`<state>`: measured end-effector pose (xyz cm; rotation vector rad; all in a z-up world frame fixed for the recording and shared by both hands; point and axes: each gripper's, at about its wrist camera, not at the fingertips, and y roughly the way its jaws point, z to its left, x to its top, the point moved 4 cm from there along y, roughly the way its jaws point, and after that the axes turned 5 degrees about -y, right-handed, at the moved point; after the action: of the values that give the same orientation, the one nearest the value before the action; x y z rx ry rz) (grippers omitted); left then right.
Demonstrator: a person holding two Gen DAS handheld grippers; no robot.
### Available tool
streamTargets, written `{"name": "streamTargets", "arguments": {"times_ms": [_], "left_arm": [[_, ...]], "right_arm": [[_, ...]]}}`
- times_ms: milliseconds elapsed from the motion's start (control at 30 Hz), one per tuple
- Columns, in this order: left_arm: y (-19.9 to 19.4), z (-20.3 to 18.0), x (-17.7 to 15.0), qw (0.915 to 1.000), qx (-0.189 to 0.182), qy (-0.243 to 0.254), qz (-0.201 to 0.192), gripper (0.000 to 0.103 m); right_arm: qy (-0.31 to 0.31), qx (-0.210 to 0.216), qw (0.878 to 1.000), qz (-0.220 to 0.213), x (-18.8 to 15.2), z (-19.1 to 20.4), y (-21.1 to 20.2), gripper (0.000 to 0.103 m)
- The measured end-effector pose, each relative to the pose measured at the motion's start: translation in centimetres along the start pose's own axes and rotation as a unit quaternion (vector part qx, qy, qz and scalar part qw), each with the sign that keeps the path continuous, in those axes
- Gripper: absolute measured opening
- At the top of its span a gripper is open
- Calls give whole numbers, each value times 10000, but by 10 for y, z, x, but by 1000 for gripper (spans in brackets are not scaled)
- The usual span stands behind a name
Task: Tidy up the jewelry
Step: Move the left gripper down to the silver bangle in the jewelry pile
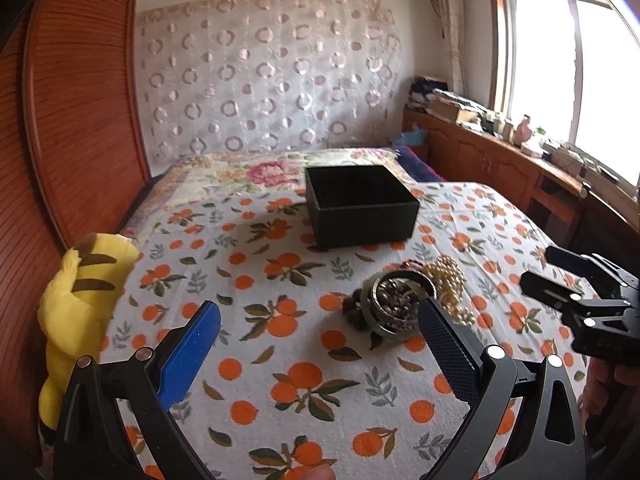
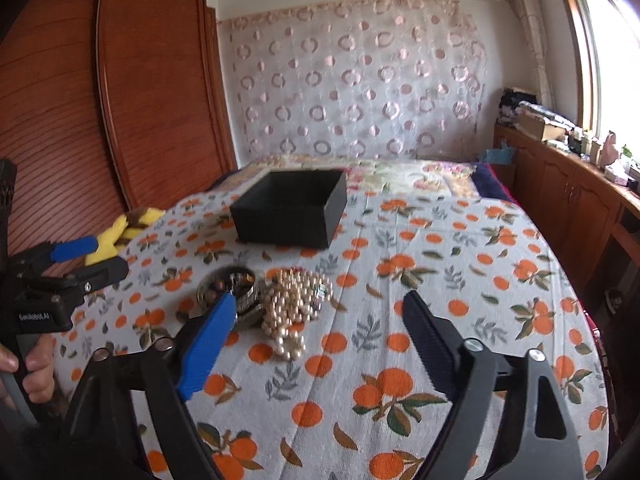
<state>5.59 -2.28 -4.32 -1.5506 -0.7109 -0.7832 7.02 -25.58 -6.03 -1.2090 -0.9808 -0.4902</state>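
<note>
— Where's the jewelry?
— Just in front of the black box: a pearl necklace heaped beside a green bangle ringing dark beads.
— The tongs?
— Left gripper and right gripper both gape wide, holding nothing, above the orange-print bedspread.

Colours as I log them from my feeds:
- white bedspread printed with oranges and green leaves;
- open square black box;
- cream pearl bead strands;
- dark green round bangle, around brown-purple beads;
- yellow plush toy with brown stripes;
- my left gripper, one blue pad, one black;
- reddish-brown slatted wooden wardrobe.
</note>
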Motion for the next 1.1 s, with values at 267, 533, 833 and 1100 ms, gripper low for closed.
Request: {"name": "streamTargets", "arguments": {"times_ms": [267, 533, 833, 1100], "left_arm": [[25, -19, -7, 9977, -567, 120, 359, 95], [58, -38, -6, 9909, -1017, 150, 866, 80], [89, -55, -3, 9887, -886, 324, 1162, 75], [99, -55, -5, 9890, -730, 394, 1225, 63]], "right_arm": [[-180, 130, 9989, 407, -20, 1, 18, 73], [-277, 175, 9978, 582, -31, 1, 26, 73], [-273, 225, 9978, 553, -34, 3, 25, 73], [-228, 218, 9982, 501, -33, 3, 23, 73]]}}
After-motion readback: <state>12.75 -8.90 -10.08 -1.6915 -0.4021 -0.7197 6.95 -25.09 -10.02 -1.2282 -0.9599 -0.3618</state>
